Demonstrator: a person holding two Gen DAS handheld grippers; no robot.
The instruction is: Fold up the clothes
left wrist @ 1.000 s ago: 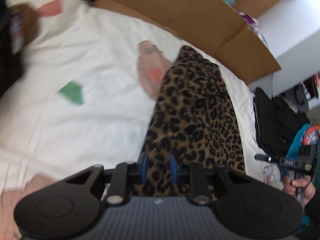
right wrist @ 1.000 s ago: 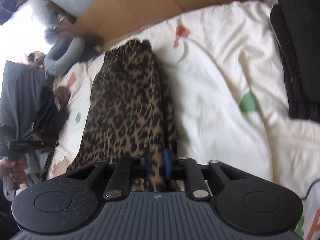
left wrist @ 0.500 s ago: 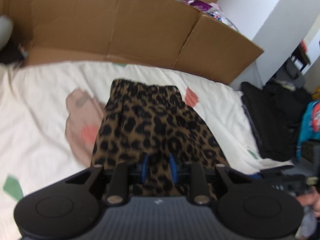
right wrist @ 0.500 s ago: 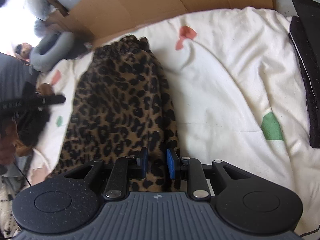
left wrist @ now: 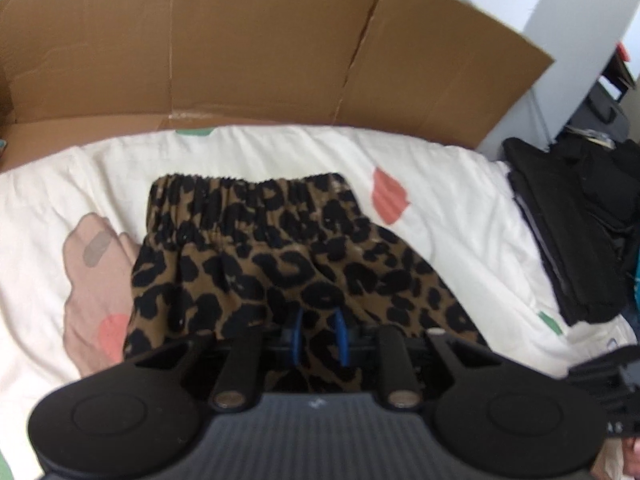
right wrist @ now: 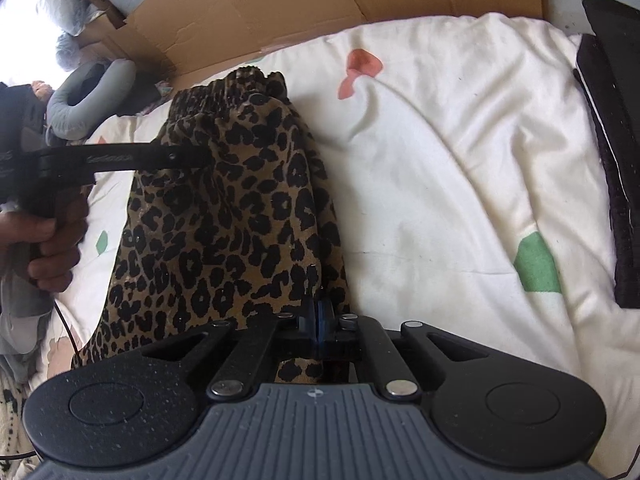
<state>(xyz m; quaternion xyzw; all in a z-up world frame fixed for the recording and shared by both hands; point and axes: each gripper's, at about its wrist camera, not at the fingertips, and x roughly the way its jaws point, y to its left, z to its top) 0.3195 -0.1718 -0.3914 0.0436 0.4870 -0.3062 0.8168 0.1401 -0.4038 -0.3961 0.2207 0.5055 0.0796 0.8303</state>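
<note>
A leopard-print skirt (left wrist: 280,256) lies on the cream bedspread (left wrist: 452,216), its elastic waistband at the far end. My left gripper (left wrist: 319,336) is shut on the skirt's near hem, with fabric between its blue pads. In the right wrist view the skirt (right wrist: 240,216) runs away from me. My right gripper (right wrist: 319,316) is shut on the skirt's near right edge, pads pressed together. The left gripper (right wrist: 202,156) shows there as a black bar over the skirt near the waistband, held by a hand (right wrist: 48,240).
A large cardboard sheet (left wrist: 256,48) stands along the bed's far side. Folded black clothes (left wrist: 580,232) are stacked at the right edge of the bed, also in the right wrist view (right wrist: 616,152). A grey neck pillow (right wrist: 88,96) lies at the far left.
My left gripper has swung round to face the waistband and carried the hem towards it. My right gripper's pads have closed tight on the skirt's edge.
</note>
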